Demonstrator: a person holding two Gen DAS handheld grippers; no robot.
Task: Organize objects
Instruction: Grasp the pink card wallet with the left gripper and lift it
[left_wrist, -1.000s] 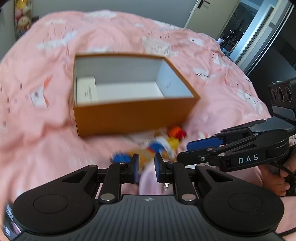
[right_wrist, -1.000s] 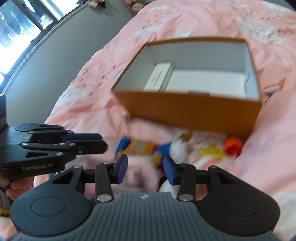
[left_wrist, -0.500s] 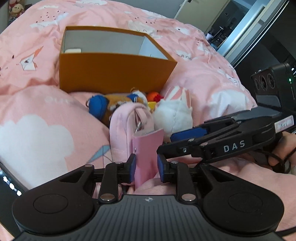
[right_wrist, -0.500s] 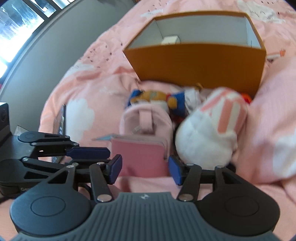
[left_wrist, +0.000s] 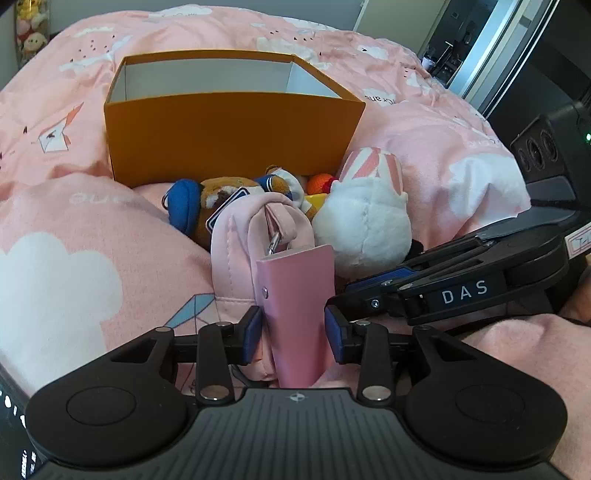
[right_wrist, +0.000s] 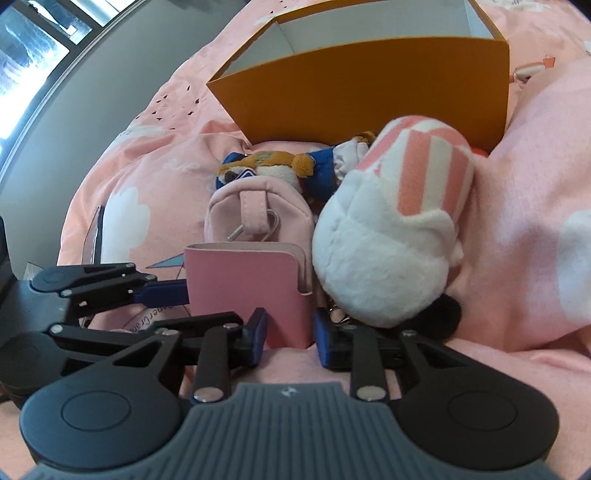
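Note:
A pink wallet (left_wrist: 299, 295) stands on edge on the pink duvet, clipped by a metal hook to a pink pouch (left_wrist: 236, 251) behind it. My left gripper (left_wrist: 293, 336) straddles the wallet's near end; its jaws are opening, with slim gaps at both pads. My right gripper (right_wrist: 290, 334) comes in from the right, and its jaws are closing around the wallet's (right_wrist: 243, 284) lower corner, a small gap still showing at the right pad. A white plush with pink stripes (right_wrist: 391, 240) leans beside the wallet. The orange box (left_wrist: 229, 125) stands open behind the pile.
A fox plush with blue parts (left_wrist: 221, 195), an orange ball (left_wrist: 319, 182) and a yellow piece lie against the box front. Duvet folds (right_wrist: 535, 221) rise on both sides. A dark flat device (right_wrist: 94, 236) lies at the left. A hand (left_wrist: 576, 306) holds the right gripper.
Both grippers have dropped toward the toy pile and the box has receded. The pink wallet now sits between both pairs of jaws. The left jaws have widened and the right have narrowed.

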